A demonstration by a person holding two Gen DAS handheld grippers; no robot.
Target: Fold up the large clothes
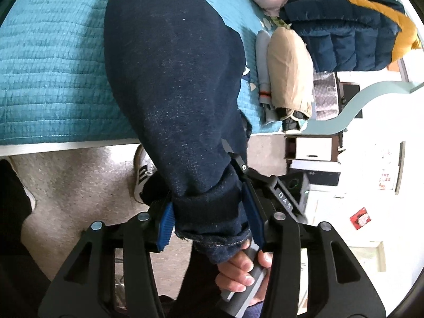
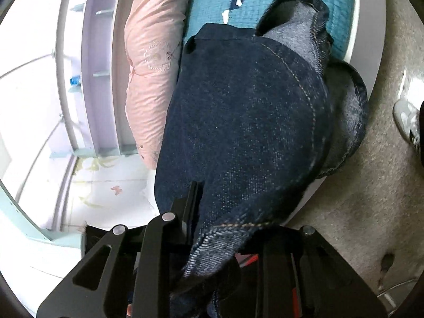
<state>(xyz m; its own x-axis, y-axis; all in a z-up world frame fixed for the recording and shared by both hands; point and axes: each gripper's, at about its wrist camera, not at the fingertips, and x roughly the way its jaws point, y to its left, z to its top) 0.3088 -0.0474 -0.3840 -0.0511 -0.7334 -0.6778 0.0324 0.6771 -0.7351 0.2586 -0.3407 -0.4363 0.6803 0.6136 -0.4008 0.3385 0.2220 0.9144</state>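
Dark blue jeans (image 1: 172,79) stretch from the teal quilted bed (image 1: 53,66) out past its edge to my left gripper (image 1: 209,220). The left gripper is shut on the bunched end of the jeans between its blue pads (image 1: 166,225). In the right wrist view the jeans (image 2: 243,122) hang from the bed (image 2: 206,5) to my right gripper (image 2: 217,241), which is shut on a stitched hem; denim hides its fingertips. The right gripper's body (image 1: 267,185) and the hand holding it (image 1: 238,270) show just beyond the left one.
Folded beige and grey clothes (image 1: 286,74) and a navy and yellow puffer jacket (image 1: 349,31) lie at the bed's end. A pink pillow (image 2: 151,61) lies along the headboard side. Grey carpet (image 2: 357,198), my shoe (image 1: 141,175), boxes and shelves (image 1: 312,153) are beside the bed.
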